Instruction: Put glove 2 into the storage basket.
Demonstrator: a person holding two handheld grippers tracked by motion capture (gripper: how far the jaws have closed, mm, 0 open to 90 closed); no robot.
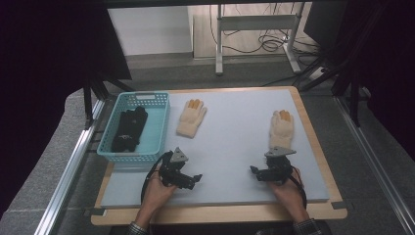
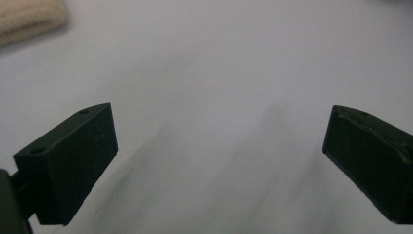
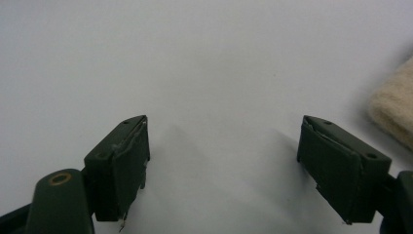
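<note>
Cream gloves (image 1: pixel 192 119) unlabelled, near open claws (image 1: pixel 196 178)

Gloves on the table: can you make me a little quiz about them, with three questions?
1. True or false: the left gripper is holding a cream glove.
2. What lies inside the teal basket? A) cream gloves B) black gloves C) nothing
3. How many cream gloves lie on the grey mat?

Key:
1. False; its jaws stand open over bare mat.
2. B.
3. Two: one near the basket, one beside the right gripper.
</note>
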